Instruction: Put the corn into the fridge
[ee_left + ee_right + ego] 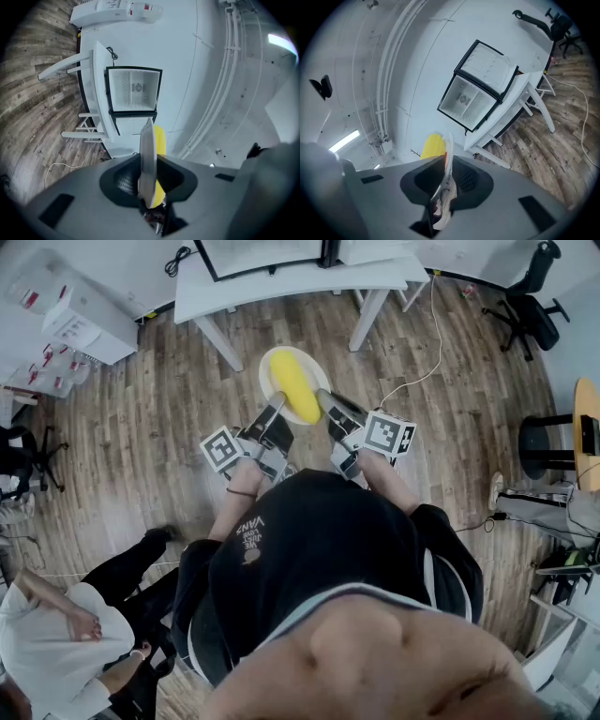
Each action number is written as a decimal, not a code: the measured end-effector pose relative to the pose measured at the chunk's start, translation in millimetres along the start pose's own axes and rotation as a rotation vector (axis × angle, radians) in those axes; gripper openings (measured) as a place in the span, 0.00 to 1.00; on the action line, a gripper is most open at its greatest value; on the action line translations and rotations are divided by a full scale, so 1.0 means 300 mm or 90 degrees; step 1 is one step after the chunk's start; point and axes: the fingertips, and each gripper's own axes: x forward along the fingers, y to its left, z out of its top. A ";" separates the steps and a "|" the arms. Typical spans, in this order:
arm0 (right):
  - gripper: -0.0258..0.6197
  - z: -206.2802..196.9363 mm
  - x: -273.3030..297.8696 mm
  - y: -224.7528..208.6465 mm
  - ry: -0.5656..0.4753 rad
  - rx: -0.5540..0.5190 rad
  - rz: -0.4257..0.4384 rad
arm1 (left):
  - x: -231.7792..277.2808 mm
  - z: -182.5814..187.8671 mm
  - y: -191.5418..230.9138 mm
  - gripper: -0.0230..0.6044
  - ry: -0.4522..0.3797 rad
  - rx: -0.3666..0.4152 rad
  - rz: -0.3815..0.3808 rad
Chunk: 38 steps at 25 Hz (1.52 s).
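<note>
Left gripper clamped on plate rim; right gripper clamped on the opposite rim; corn lies on plate; fridge open ahead.

Bright, even indoor light, with soft shadows on the wooden floor. A strip lamp glares white. Every view bows at its edges; both gripper views have black corners and soft foregrounds.

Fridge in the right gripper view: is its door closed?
No, the fridge has its door swung open, white interior showing.
</note>
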 end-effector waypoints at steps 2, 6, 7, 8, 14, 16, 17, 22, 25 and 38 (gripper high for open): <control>0.10 0.003 0.005 0.000 -0.001 0.000 -0.001 | 0.004 0.007 -0.004 0.16 0.000 0.001 -0.002; 0.10 0.003 0.006 -0.006 -0.003 -0.004 -0.005 | 0.007 0.006 -0.001 0.16 0.004 0.000 -0.004; 0.10 0.002 0.005 -0.008 -0.004 -0.006 -0.006 | 0.007 0.004 0.001 0.16 0.005 0.000 -0.004; 0.10 0.002 0.004 -0.010 -0.004 -0.007 -0.007 | 0.008 0.004 0.004 0.16 0.007 0.001 -0.005; 0.10 0.004 0.021 -0.001 -0.018 -0.011 -0.013 | 0.007 0.026 0.001 0.16 0.014 0.000 -0.013; 0.11 0.009 0.031 0.005 -0.020 -0.018 -0.017 | 0.009 0.037 -0.005 0.16 0.017 -0.001 -0.016; 0.11 0.010 0.035 0.007 -0.021 -0.020 -0.019 | 0.008 0.042 -0.006 0.16 0.018 -0.001 -0.017; 0.11 -0.002 0.073 0.015 -0.031 -0.019 -0.026 | -0.007 0.081 -0.001 0.16 0.024 -0.001 -0.019; 0.11 -0.013 0.101 0.024 -0.038 -0.019 -0.030 | -0.021 0.108 0.000 0.16 0.029 -0.004 -0.020; 0.11 -0.047 0.186 0.020 -0.059 -0.011 -0.066 | -0.055 0.194 0.037 0.16 0.060 -0.037 -0.012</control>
